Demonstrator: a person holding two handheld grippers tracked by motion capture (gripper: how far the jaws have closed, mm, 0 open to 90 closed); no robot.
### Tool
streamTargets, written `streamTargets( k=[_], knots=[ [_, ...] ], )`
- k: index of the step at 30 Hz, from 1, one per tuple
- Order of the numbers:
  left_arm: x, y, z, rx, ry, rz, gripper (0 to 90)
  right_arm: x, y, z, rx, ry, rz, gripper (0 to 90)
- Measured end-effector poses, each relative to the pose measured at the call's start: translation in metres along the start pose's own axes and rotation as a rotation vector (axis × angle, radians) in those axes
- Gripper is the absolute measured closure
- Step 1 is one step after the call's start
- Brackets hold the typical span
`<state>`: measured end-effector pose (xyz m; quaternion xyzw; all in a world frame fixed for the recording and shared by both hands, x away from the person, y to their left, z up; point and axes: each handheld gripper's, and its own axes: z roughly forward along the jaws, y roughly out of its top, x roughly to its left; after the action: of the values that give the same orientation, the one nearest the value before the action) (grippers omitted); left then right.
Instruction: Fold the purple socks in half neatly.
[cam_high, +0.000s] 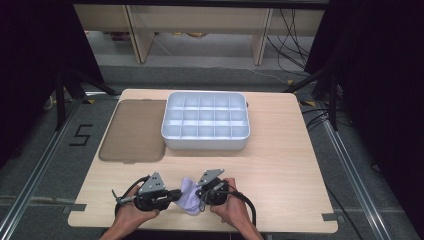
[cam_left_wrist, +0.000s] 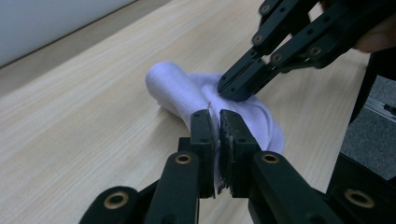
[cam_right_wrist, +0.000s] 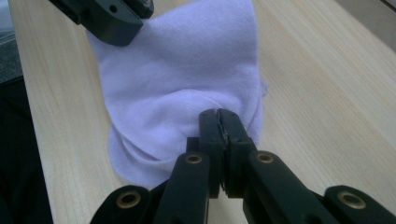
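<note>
**Both grippers clamped, fingers meeting at the middle**

The person's forearms come in from the bottom edge of the high view, one hand wrapped around each tool. The left gripper (cam_high: 176, 194) lies low and nearly level, its fingers (cam_left_wrist: 204, 135) pressed together and aimed toward the other hand. The right gripper (cam_high: 200, 196) tilts down and inward, its fingers (cam_right_wrist: 212, 130) likewise pressed together. The two tips sit near each other, between the hands. A cable loops back from each tool past the wrist.

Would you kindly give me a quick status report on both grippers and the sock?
Left gripper shut on sock. Right gripper shut on sock too. Sock bunched at table's near edge. Nothing between it and the compartment tray.
</note>
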<state>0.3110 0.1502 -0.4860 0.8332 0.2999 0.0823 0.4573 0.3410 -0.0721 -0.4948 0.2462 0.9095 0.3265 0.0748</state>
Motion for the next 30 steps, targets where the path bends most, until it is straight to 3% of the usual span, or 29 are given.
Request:
streamTargets(
  k=[8, 9, 11, 12, 16, 17, 22, 23, 25, 28, 29, 30],
  knots=[
    [-0.011, 0.008, 0.013, 0.01, -0.036, 0.072, 83.9, -0.001, -0.001, 0.002, -0.011, 0.026, 0.024, 89.5],
    [-0.015, 0.008, 0.015, 0.01, -0.035, 0.048, 83.9, -0.002, -0.001, 0.002, -0.013, 0.035, 0.028, 89.5],
    [-0.016, 0.008, 0.017, 0.02, -0.04, 0.075, 83.9, -0.002, -0.001, 0.001, -0.007, 0.032, 0.018, 89.4],
    [-0.017, 0.007, 0.018, 0.022, -0.044, 0.059, 83.9, -0.002, -0.002, 0.0, -0.008, 0.037, 0.029, 89.1],
    [-0.016, 0.007, 0.019, 0.015, -0.045, 0.065, 83.9, -0.003, -0.002, -0.011, -0.041, 0.014, 0.035, 88.9],
    [-0.015, 0.007, 0.018, 0.034, -0.036, 0.08, 83.9, -0.004, -0.003, -0.019, -0.025, 0.0, 0.033, 88.9],
    [-0.018, 0.007, 0.02, 0.028, -0.028, 0.089, 83.9, -0.008, -0.009, -0.011, 0.019, -0.005, 0.039, 88.9],
    [-0.021, 0.008, 0.024, 0.032, -0.025, 0.119, 83.9, -0.007, -0.009, -0.009, 0.032, 0.003, 0.052, 89.0],
    [-0.023, 0.008, 0.026, 0.034, -0.031, 0.123, 83.8, -0.007, -0.009, -0.008, 0.022, -0.007, 0.05, 89.0],
    [-0.027, 0.007, 0.035, 0.056, -0.049, 0.164, 83.8, -0.008, -0.009, -0.009, 0.028, 0.002, 0.05, 89.0],
    [-0.029, 0.006, 0.036, 0.071, -0.044, 0.16, 83.8, -0.009, -0.009, -0.009, 0.028, 0.002, 0.043, 89.0],
    [-0.03, 0.004, 0.039, 0.066, -0.043, 0.151, 83.8, -0.01, -0.01, -0.01, 0.014, 0.002, 0.069, 88.9]
  ],
)
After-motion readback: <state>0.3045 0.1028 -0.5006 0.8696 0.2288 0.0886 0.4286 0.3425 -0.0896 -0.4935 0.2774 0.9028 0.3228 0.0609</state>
